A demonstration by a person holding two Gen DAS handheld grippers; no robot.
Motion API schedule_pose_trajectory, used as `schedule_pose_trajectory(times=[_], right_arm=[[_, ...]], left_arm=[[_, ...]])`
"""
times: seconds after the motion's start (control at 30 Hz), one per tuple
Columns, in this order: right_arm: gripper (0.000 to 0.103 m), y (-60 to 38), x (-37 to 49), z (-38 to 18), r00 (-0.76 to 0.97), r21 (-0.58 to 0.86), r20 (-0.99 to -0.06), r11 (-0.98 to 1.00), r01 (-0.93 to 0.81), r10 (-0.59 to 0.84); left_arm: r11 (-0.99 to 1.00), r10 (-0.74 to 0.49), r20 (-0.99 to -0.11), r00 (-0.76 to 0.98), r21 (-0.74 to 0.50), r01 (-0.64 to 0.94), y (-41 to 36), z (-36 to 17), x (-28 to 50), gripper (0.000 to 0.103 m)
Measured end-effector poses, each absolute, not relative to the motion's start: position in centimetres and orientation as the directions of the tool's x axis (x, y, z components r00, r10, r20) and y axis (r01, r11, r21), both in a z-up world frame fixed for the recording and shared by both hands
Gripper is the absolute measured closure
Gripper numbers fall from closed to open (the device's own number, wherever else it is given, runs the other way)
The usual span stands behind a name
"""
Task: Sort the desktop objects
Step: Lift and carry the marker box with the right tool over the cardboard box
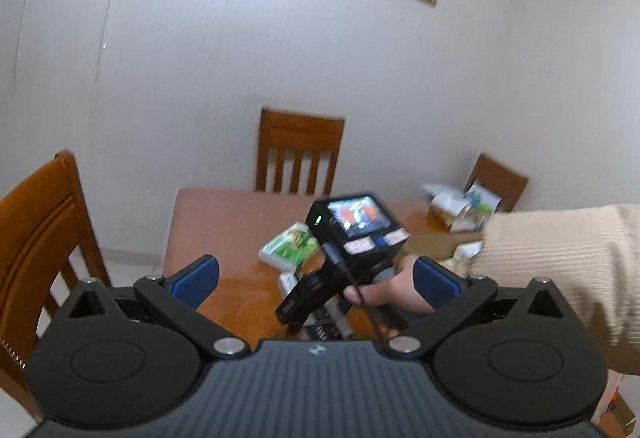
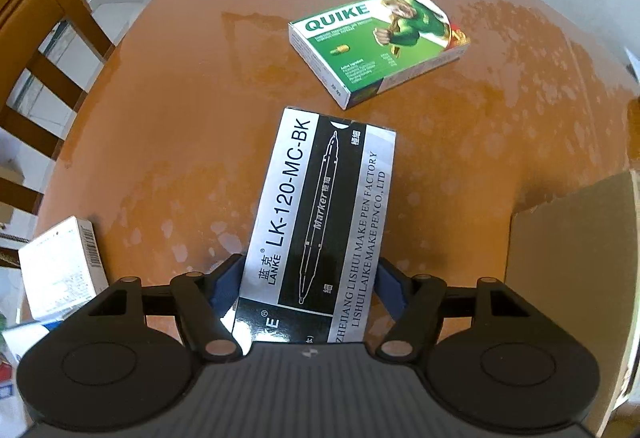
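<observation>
My right gripper (image 2: 308, 278) is shut on a black and white marker pen box (image 2: 320, 213) and holds it above the orange table (image 2: 168, 125). A green and white QUIKE box (image 2: 378, 41) lies flat on the table beyond it. My left gripper (image 1: 316, 278) is open and empty, raised above the table's near edge. In the left wrist view the right gripper's body with its small screen (image 1: 356, 226) sits between my left fingers, held by a hand (image 1: 392, 290). The green box (image 1: 290, 246) shows behind it.
A cardboard box (image 2: 572, 266) stands at the right with a flap up. A white carton (image 2: 60, 270) lies at the table's left edge. Wooden chairs (image 1: 298, 157) surround the table. More packets (image 1: 460, 205) are piled at the far right.
</observation>
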State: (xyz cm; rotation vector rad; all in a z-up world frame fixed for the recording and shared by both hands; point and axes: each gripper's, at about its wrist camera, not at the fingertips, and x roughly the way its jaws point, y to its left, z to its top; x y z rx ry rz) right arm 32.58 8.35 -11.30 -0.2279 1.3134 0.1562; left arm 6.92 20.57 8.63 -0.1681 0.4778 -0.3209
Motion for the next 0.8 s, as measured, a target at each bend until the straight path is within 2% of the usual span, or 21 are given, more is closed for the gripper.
schedule_pose_trajectory(times=[0.27,0.8], right_arm=[[0.031,6.5,32.5,-11.0,0.245,-0.111,-0.969,0.953,-0.281,-0.04],[0.033,4.8,31.8,-10.6,0.233,-0.077,-0.972,0.958,-0.277,-0.011]], left_arm=[[0.939,-0.339,-0.509,0.791,-0.233,0.252,20.2,7.6,9.5,0.0],[0.93,-0.366,-0.53,0.765,-0.242,0.277,20.3,6.4,10.9,0.0]])
